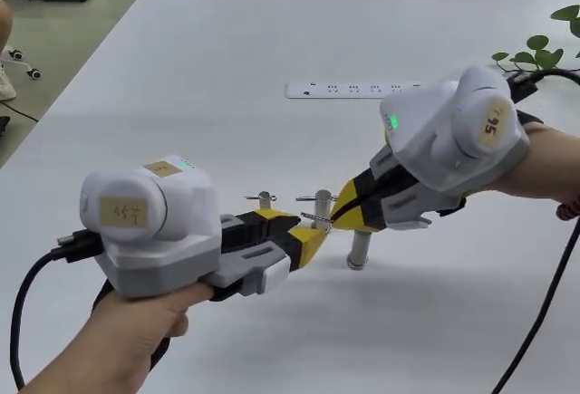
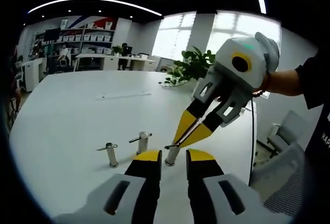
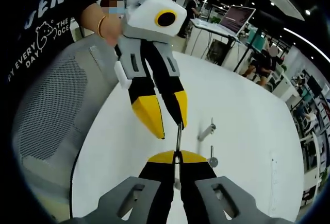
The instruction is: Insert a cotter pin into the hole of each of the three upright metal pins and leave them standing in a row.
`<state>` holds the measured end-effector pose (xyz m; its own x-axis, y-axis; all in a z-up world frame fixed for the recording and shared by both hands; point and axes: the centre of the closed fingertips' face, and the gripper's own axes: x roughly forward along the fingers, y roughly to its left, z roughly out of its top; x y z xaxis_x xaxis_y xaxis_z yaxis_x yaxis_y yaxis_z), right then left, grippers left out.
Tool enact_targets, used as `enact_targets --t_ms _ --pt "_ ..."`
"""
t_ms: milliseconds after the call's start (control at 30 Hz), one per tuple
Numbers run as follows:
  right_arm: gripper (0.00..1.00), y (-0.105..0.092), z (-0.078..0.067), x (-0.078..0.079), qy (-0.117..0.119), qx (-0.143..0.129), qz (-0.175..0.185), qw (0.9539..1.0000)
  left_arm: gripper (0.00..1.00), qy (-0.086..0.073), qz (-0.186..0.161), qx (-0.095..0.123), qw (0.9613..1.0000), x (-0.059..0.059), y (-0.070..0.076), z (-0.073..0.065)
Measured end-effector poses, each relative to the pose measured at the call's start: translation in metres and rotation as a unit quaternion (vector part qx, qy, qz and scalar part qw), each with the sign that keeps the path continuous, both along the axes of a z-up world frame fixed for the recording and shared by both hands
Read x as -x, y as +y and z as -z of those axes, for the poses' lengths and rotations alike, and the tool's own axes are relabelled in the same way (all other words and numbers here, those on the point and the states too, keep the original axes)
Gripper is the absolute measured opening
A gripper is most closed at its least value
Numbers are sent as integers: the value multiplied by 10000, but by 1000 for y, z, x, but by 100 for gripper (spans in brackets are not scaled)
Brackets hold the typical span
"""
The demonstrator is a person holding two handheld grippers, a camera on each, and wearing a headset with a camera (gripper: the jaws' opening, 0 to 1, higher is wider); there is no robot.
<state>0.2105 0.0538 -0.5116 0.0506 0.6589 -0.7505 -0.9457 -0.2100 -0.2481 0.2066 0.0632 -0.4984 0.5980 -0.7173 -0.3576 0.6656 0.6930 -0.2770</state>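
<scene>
Three upright metal pins stand on the white table (image 1: 227,68). The two farther pins (image 1: 265,200) (image 1: 322,204) each carry a cotter pin across the top, as the left gripper view also shows on those pins (image 2: 111,153) (image 2: 143,142). The nearest pin (image 1: 360,249) (image 2: 171,156) stands just beyond my left gripper (image 1: 306,235) (image 2: 175,157), which is open with a jaw on either side of it. My right gripper (image 1: 340,217) (image 3: 178,157) is shut on a thin cotter pin (image 3: 178,139) (image 2: 172,145) held at that pin's top. How far it is in the hole is hidden.
A white power strip (image 1: 353,90) lies farther back on the table. A green plant (image 1: 535,50) stands at the table's right edge. Black cables trail from both grippers.
</scene>
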Motion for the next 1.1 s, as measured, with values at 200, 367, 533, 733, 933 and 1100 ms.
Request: enact_targets --t_ms 200,367,533,733,933,1100 --pt "0 2 0 2 -131 3 -133 9998 10 165 -72 272 9995 0 -3 -2" --pt "0 3 -2 6 -236 -4 -173 9996 7 210 -112 396 9989 0 -4 -4" --pt "0 4 -4 9 -326 -1 -210 9992 1 314 -164 517 9980 1 -4 -4" --pt "0 6 -6 12 -377 -8 -242 9990 0 363 -183 598 9974 2 -5 -4" --pt "0 10 -9 12 -445 -62 -248 9987 0 502 -219 603 9967 3 -5 -1" --pt "0 10 -8 13 -503 -21 -315 9982 0 490 -225 598 9968 5 -4 0"
